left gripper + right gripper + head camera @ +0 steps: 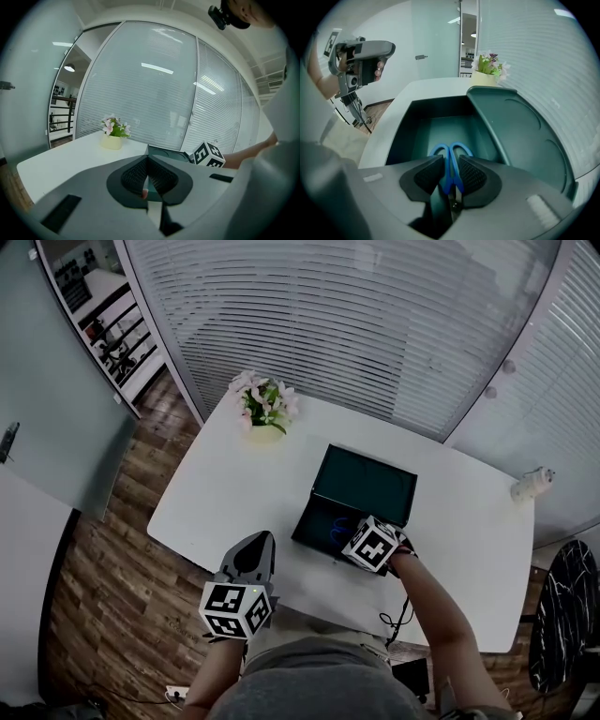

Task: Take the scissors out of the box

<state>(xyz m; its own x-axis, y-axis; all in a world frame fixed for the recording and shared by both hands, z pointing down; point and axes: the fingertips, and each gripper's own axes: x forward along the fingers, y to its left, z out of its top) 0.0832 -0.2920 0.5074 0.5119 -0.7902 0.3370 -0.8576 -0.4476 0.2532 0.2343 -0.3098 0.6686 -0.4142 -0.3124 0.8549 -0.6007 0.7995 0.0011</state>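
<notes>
Two hand-held grippers, one flowerpot (265, 418), one box (401, 129) and one pair of scissors (453, 169) are in view. The left hand-held gripper (146, 180) hovers over the tabletop's (234, 484) near edge, well apart from the box, with its jaws pressed together on nothing. The right hand-held gripper (451, 174) is much nearer. It dips steeply into the open box, pads clamped on the scissors' blue handles. The scissors are inside the box with their long axis in line with this gripper, loops pointing away from it and blades hidden under the jaws. The lift probably has to go up, clear of the walls and the raised lid (520, 131).
</notes>
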